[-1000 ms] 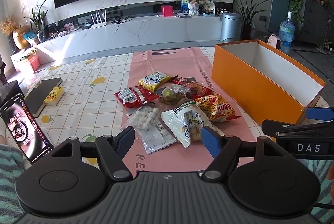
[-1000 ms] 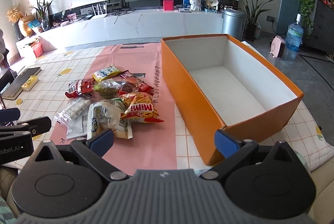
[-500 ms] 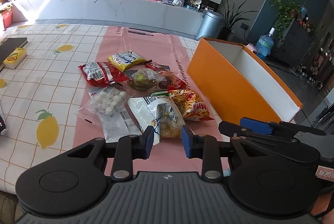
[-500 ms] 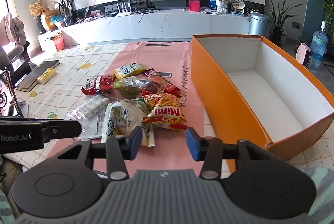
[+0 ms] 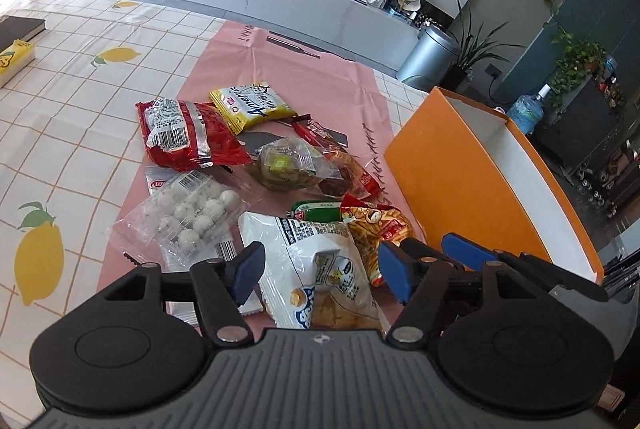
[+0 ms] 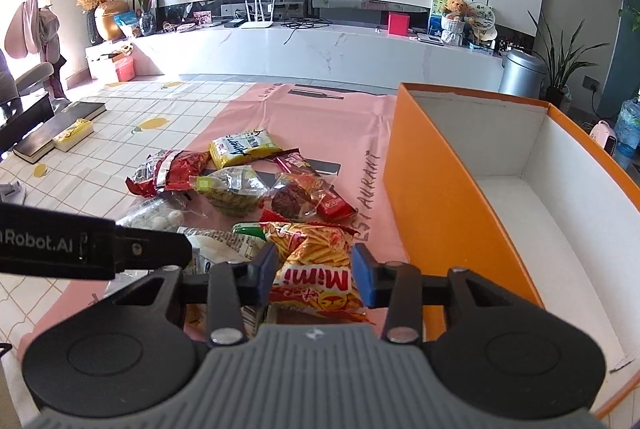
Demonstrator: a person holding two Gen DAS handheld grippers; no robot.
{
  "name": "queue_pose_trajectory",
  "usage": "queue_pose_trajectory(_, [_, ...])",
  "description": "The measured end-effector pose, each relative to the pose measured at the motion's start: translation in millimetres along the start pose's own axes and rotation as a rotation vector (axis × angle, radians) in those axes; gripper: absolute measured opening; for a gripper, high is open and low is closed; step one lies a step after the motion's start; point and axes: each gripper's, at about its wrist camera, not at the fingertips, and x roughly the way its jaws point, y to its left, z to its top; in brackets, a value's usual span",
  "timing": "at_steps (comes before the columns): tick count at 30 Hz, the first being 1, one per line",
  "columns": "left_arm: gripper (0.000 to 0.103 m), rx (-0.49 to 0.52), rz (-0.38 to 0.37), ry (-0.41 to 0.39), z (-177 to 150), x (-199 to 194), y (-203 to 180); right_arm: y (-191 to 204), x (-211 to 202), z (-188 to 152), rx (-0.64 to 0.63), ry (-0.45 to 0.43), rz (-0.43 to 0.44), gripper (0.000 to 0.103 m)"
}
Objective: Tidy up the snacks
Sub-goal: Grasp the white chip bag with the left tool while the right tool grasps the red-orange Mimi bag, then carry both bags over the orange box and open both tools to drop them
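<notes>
Several snack packets lie in a heap on the pink runner. My left gripper is open, its jaws on either side of the white snack bag. My right gripper is open, its jaws on either side of the orange Mimi chips bag. Whether either gripper touches its bag I cannot tell. The open orange box stands right of the heap, white inside and empty; it also shows in the left wrist view. The right gripper's fingers show in the left wrist view, beside the box.
Also in the heap are a red packet, a yellow packet, a clear bag of white balls and a green-labelled bag. A dark book and a yellow box lie at the table's far left.
Both grippers have moved forward and down to the heap. The left one has opened wider, around the white bag. The right one now brackets the Mimi bag.
</notes>
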Motion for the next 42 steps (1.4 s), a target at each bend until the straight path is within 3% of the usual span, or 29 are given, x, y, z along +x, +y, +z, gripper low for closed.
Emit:
queue_pose_trajectory(9, [0.086, -0.026, 0.067, 0.043, -2, 26, 6, -18, 31, -7, 0.126, 0.074, 0.043, 0.053])
queue_pose_trajectory(18, [0.086, -0.041, 0.068, 0.071, -2, 39, 4, -19, 39, -14, 0.161, 0.114, 0.065, 0.052])
queue_pose_trajectory(37, [0.050, 0.038, 0.082, 0.052, -4, 39, -9, -12, 38, -15, 0.103, 0.117, 0.052, 0.039])
queue_pose_trajectory(42, [0.049, 0.050, 0.077, 0.017, -4, 20, -14, -12, 26, -14, 0.094, 0.078, 0.047, 0.038])
